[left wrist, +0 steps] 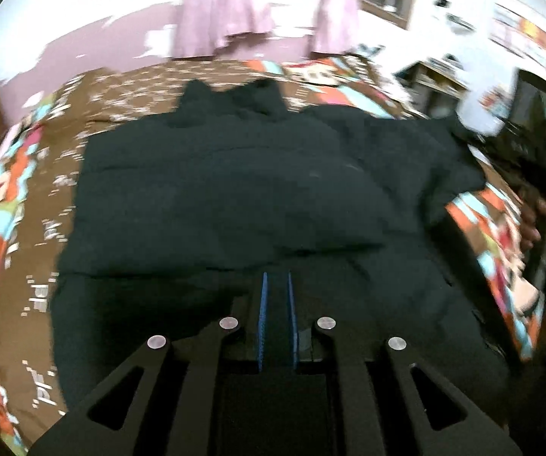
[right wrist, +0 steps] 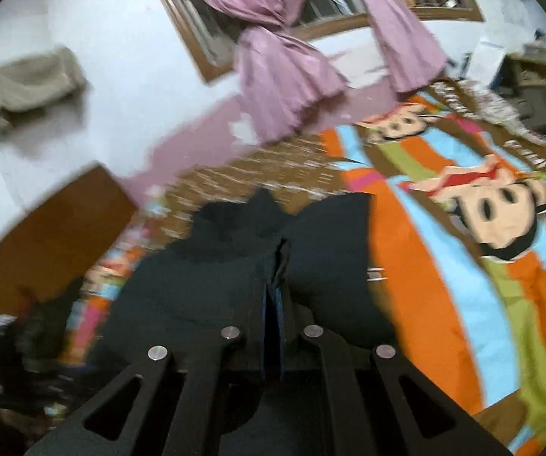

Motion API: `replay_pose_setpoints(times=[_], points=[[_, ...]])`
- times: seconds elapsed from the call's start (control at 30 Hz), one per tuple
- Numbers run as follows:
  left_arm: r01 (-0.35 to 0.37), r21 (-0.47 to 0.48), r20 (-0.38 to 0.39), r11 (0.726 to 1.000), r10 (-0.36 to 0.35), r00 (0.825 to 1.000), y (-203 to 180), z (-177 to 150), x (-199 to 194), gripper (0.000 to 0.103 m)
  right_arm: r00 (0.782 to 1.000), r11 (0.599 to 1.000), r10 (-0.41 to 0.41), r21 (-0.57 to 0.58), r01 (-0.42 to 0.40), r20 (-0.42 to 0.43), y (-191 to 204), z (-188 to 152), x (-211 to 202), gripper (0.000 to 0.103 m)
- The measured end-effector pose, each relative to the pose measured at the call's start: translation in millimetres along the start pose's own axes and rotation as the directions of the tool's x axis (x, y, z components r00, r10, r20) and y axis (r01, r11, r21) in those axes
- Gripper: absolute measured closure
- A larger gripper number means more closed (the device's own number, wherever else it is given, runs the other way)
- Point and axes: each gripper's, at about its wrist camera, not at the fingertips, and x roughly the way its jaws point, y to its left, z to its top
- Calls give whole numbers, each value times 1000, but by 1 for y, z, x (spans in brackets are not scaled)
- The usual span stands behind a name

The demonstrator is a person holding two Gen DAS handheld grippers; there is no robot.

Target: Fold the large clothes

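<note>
Black linkage bars fill the bottom of the left wrist view, and beyond them the left gripper (left wrist: pixel 276 277) has its two blue pads nearly together with a fold of the dark garment (left wrist: pixel 235 197) pinched between them. That garment spreads ahead of the fingers and to both sides, lying on a bedspread (left wrist: pixel 26 197) of brown, orange, pink and pale blue. White lettering is printed on the brown cloth left of the tool, but blur leaves it unreadable. Off to the right of the tool, a hand (left wrist: pixel 538 220) shows at the garment's far edge, below what is probably the other tool's body. Far ahead, pink curtains (left wrist: pixel 220 11) hang against a white wall.

Turning to the right wrist view, the same kind of black bars sit closest, and the right gripper (right wrist: pixel 274 292) is closed on a bunched edge of the dark garment, which rises in a ridge just past its fingertips. Most of the cloth lies ahead and to the left of this tool. Only this view shows the bedspread's cartoon monkey faces (right wrist: pixel 497 209) to the right of the fingers, with a band of white writing beyond them, too smeared to read. It alone also shows a brown wooden panel (right wrist: pixel 52 235) to the left, a beige cloth (right wrist: pixel 30 87) on the wall, and the wooden window frame (right wrist: pixel 193 38) behind the curtains.
</note>
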Motion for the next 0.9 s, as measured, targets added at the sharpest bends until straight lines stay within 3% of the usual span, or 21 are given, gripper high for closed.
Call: replay_pose_setpoints(times=[0.13, 0.2, 0.27, 0.33, 0.4, 0.47, 0.6, 0.9], points=[[-99, -50, 0, 994, 99, 995, 31, 19, 13, 95, 978, 972, -208, -117, 204, -28, 8, 0, 28, 82], [-122, -74, -8, 990, 122, 993, 44, 29, 23, 94, 973, 963, -230, -150, 225, -19, 9, -4, 35, 55], [-119, -91, -4, 989, 119, 993, 52, 39, 32, 90, 981, 964, -193, -183, 190, 1, 17, -8, 38, 48], [-92, -106, 7, 990, 93, 996, 56, 47, 40, 70, 992, 965, -124, -236, 113, -30, 26, -13, 47, 48], [-50, -124, 23, 991, 54, 998, 58, 54, 48, 64, 994, 962, -70, -270, 45, -84, 35, -19, 60, 48], [-29, -128, 22, 991, 32, 999, 58, 57, 57, 64, 984, 963, -43, -271, -5, -173, 36, -28, 83, 48], [-41, -102, -2, 994, 41, 999, 58, 55, 76, 61, 965, 962, -76, -272, 5, -253, 28, -45, 112, 47], [-89, -23, -29, 996, 89, 996, 53, 39, 106, 61, 975, 938, -75, -348, -2, -207, 23, -72, 126, 45]])
